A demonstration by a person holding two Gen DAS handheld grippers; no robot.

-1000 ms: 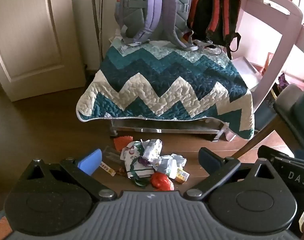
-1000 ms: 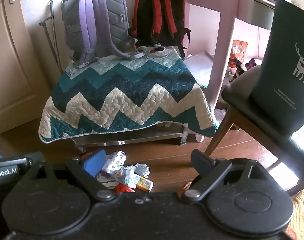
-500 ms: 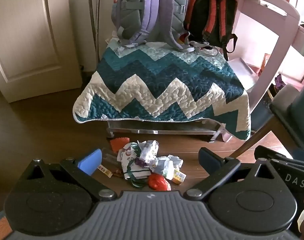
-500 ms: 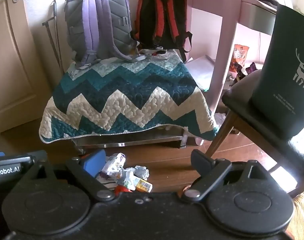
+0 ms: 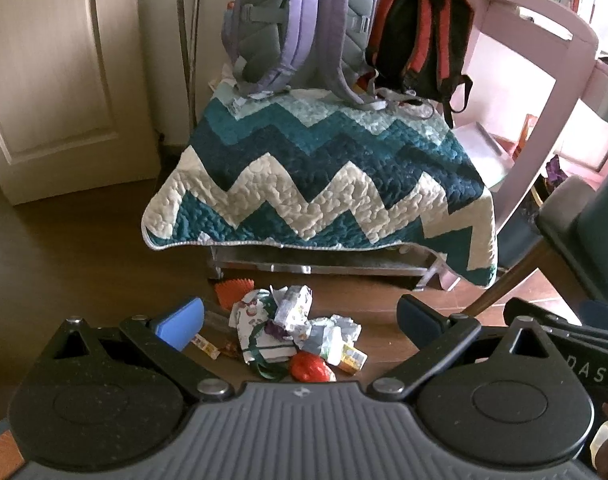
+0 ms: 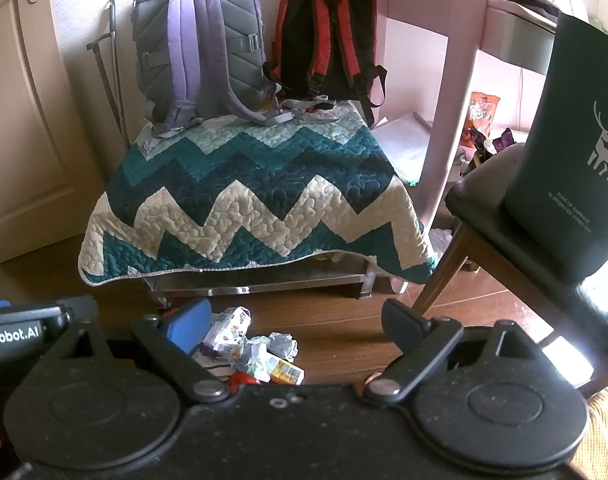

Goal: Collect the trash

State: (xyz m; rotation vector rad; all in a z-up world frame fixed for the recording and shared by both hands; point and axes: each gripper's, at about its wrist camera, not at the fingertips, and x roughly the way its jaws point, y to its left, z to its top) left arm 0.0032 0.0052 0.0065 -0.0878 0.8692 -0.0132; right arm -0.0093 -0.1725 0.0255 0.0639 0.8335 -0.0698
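Trash pile: loose heap on the brown wooden floor, just in front of the low metal-framed bench, between and beyond the left gripper's fingers.

Largest items:
- Zigzag quilt, teal, navy and cream, draped over the bench. Sits lower in the left view than a second ago, with more of its top showing.
- Purple-grey backpack and red-black backpack, upright on the quilt against the wall.
- Dark green bag with a white deer print, standing on the dark seat of a wooden chair. Its contents cannot be seen.
- Pink desk frame, right of the bench; snack packets lie beneath it.

Grippers:
- Left gripper: claw spread wide, nothing between the blue pad and the dark pad.
- Right gripper: claw likewise spread wide and empty, held well above the floor.

Change: the pile appears a little farther from the left gripper than one second ago; in the right view the scene is nearly the same.

Pile contents, large to small: crumpled white printed wrappers, crumpled foil paper, orange ridged paper cup, red crumpled wrapper, small yellow carton, thin yellow stick packet. Pieces overlap and touch one another.
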